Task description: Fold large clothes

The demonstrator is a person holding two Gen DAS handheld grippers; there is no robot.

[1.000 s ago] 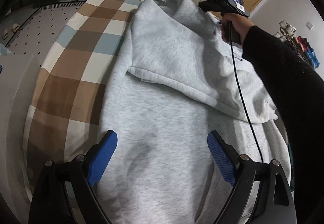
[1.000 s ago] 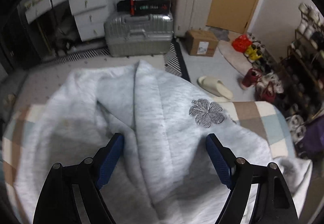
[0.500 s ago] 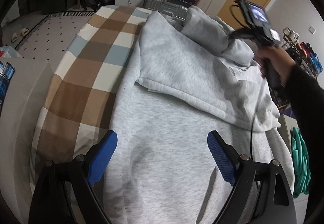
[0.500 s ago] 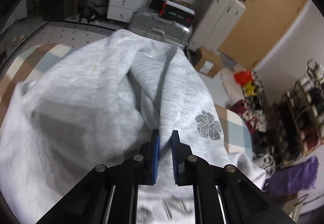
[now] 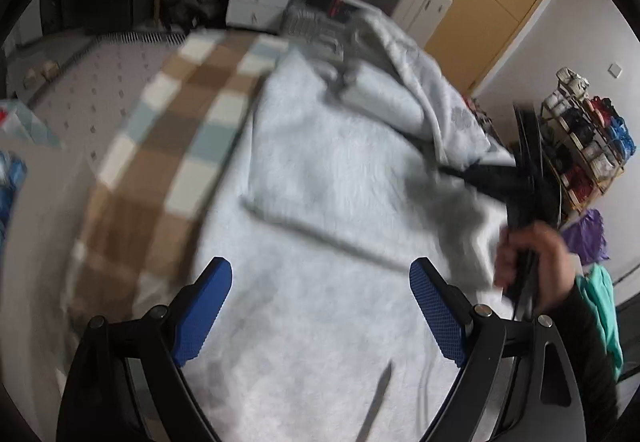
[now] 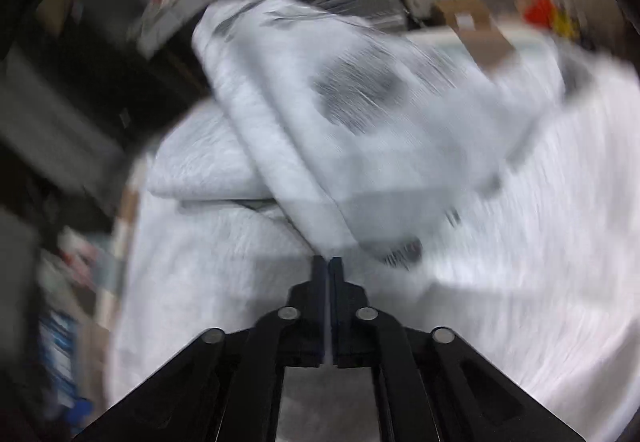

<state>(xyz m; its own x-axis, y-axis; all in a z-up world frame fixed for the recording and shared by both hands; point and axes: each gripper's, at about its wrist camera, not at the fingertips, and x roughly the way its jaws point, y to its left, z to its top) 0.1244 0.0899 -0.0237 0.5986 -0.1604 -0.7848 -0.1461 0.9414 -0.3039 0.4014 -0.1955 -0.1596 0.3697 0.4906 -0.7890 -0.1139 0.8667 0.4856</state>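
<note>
sweatshirt (image 5: 328, 170) lies on checked blanket (image 5: 160, 146); right claw (image 6: 327, 270) pinches its fold, left claw (image 5: 320, 302) spread above it.

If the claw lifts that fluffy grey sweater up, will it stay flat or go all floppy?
Probably floppy: the grey sweater already droops in soft folds where the right claw pinches it. It looks thick and fleecy, so likely a bit heavy. The pinched fold seems unlikely to slip.

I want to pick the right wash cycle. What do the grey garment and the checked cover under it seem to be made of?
The grey garment looks like soft fleecy knit, probably a cotton-blend sweatshirt fabric: matte, heathered, with thick rounded folds. The checked cover looks like a flat woven or printed cloth, matte, lying smooth; blur hides its weave.
</note>
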